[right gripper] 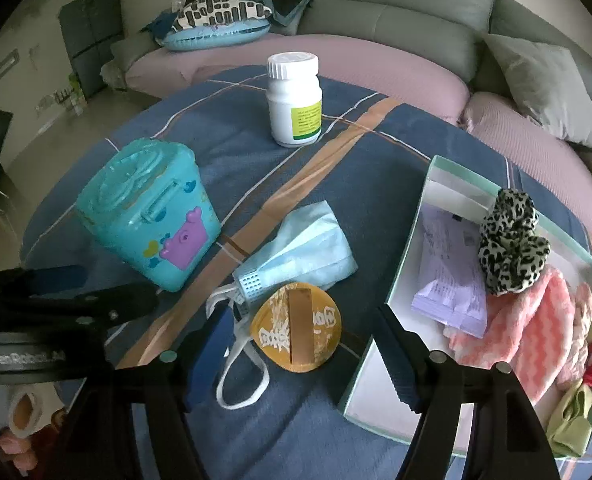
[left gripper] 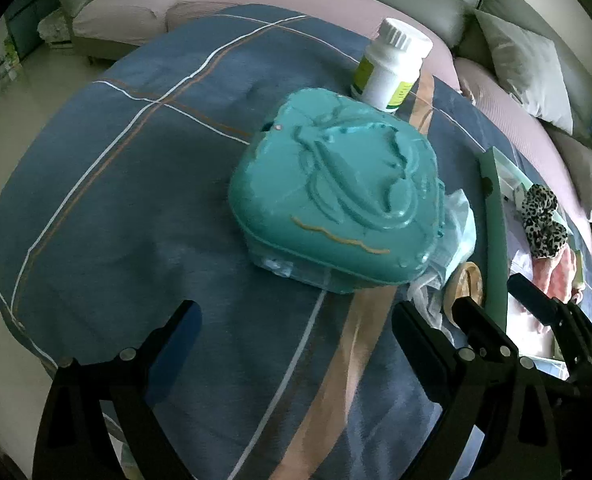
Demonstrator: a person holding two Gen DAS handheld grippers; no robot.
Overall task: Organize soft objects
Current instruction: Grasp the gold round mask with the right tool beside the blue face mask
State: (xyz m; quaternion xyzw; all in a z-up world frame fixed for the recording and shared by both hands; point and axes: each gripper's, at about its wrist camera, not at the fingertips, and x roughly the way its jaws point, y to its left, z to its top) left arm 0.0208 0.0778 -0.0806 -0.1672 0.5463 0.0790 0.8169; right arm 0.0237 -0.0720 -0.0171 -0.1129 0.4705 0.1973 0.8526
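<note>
Both fisheye views are dim and bluish, with black corners and edges that bend strongly. Daylight seems to enter from the right, overexposing the open box (left gripper: 495, 240). The teal case (left gripper: 335, 200) shows soft glare; shadows stay faint.

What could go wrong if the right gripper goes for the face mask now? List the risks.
1. The right gripper is open over the round yellow packet, which overlaps the face mask; it may grab the packet instead.
2. The mask's ear loops lie loose and could snag a finger.
3. The box wall sits close; it might get nudged.
</note>
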